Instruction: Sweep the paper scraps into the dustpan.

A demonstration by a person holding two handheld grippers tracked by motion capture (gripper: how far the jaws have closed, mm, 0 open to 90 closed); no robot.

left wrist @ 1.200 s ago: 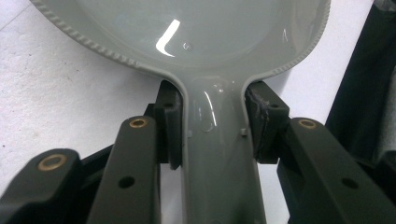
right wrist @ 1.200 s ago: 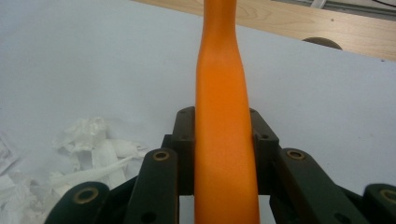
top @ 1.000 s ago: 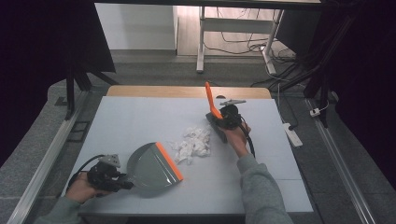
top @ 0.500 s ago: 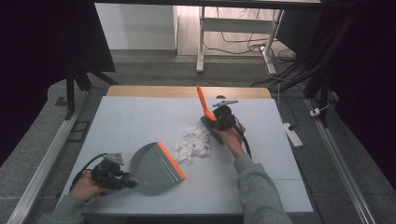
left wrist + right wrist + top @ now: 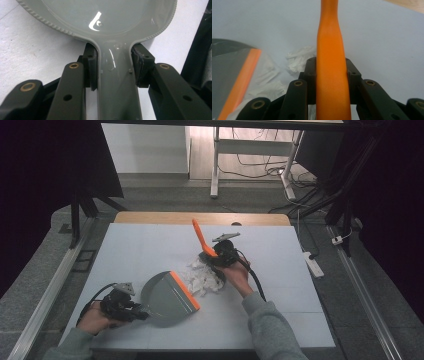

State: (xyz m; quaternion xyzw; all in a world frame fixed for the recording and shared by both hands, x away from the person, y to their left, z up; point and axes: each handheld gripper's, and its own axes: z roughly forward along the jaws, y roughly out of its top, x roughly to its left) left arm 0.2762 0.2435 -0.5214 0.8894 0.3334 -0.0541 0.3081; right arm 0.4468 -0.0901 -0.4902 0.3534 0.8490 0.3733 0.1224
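A grey dustpan point(image 5: 167, 296) with an orange lip point(image 5: 185, 290) lies near the table's front left. My left gripper point(image 5: 121, 303) is shut on its handle point(image 5: 117, 82), pads pressing both sides, with the pan's bowl point(image 5: 100, 15) ahead. My right gripper point(image 5: 223, 255) is shut on the orange handle point(image 5: 201, 236) of a brush, which rises up and to the left; the handle point(image 5: 330, 75) fills the space between its jaws. A pile of white paper scraps point(image 5: 202, 277) lies between brush and dustpan lip. The scraps point(image 5: 299, 60) and the dustpan point(image 5: 229, 72) sit left of the handle.
The pale table top point(image 5: 300, 285) has a wooden strip point(image 5: 200, 218) along its far edge. A power strip point(image 5: 312, 264) and cables lie on the floor at the right. A white desk frame point(image 5: 216, 165) stands beyond the table.
My right gripper has moved left and a little nearer with the brush, and the scraps now lie closer to the dustpan lip. The left gripper and dustpan have hardly shifted.
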